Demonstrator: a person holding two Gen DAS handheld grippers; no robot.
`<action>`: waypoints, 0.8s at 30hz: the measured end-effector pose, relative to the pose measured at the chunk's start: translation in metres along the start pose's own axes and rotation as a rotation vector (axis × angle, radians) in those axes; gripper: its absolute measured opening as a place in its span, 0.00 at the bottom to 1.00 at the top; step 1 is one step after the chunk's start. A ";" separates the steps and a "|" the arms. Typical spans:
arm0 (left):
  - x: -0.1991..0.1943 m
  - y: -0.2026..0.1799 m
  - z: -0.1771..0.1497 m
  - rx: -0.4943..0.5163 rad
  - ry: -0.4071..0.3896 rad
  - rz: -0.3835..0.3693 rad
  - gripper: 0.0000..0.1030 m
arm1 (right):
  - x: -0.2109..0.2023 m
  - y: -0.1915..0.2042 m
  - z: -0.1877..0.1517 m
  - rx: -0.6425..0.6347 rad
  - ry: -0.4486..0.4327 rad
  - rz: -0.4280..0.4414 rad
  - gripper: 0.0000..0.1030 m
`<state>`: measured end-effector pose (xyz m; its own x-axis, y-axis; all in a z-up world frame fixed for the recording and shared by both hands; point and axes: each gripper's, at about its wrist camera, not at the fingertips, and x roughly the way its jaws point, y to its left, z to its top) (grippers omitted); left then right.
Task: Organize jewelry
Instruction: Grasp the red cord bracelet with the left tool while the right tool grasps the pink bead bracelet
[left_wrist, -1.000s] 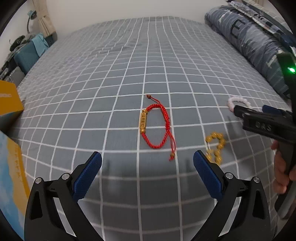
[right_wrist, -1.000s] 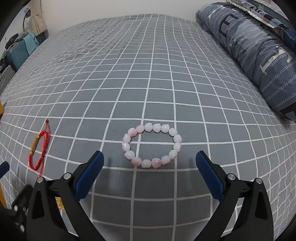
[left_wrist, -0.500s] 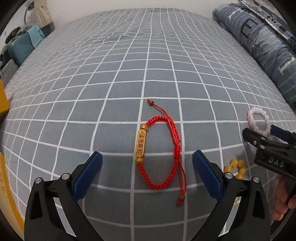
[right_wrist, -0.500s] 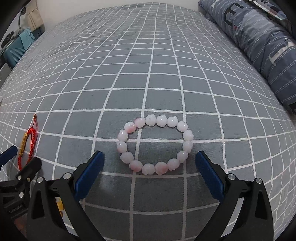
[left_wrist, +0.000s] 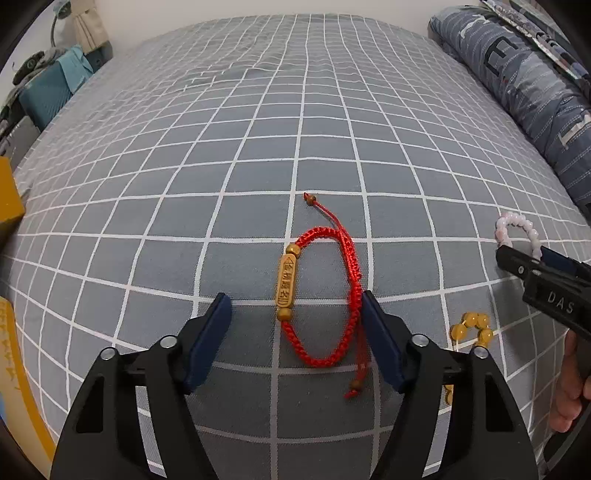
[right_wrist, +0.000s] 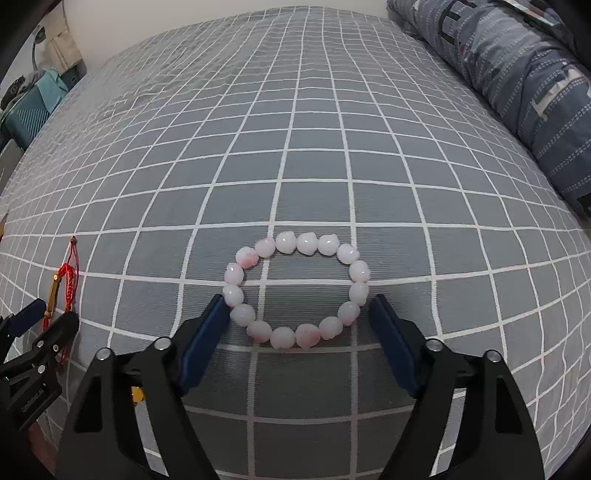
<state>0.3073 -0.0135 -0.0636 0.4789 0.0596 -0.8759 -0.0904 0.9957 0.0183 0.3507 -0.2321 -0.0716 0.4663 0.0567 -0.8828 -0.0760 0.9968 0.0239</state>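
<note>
The left gripper is closing around the red cord bracelet lying flat on the bed — its right pad meets the cord, its left pad stands clear of the wooden charm. The right gripper is closing on the pink bead bracelet, pads just beside the beads, not yet pressing. Yellow beads lie between the two. Beyond both stretches bare checked sheet, bounded at right by a folded quilt.
</note>
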 end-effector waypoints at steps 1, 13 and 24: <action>-0.001 0.000 -0.001 0.004 -0.003 0.002 0.61 | -0.001 0.000 0.000 0.000 -0.003 -0.004 0.66; -0.010 -0.002 -0.008 0.028 -0.012 -0.009 0.18 | -0.004 -0.003 -0.004 -0.001 -0.020 -0.016 0.21; -0.014 0.000 -0.007 0.008 -0.037 -0.014 0.11 | -0.010 -0.002 -0.004 -0.004 -0.050 -0.033 0.21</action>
<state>0.2942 -0.0145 -0.0549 0.5121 0.0483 -0.8576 -0.0769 0.9970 0.0102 0.3428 -0.2348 -0.0650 0.5121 0.0263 -0.8585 -0.0631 0.9980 -0.0071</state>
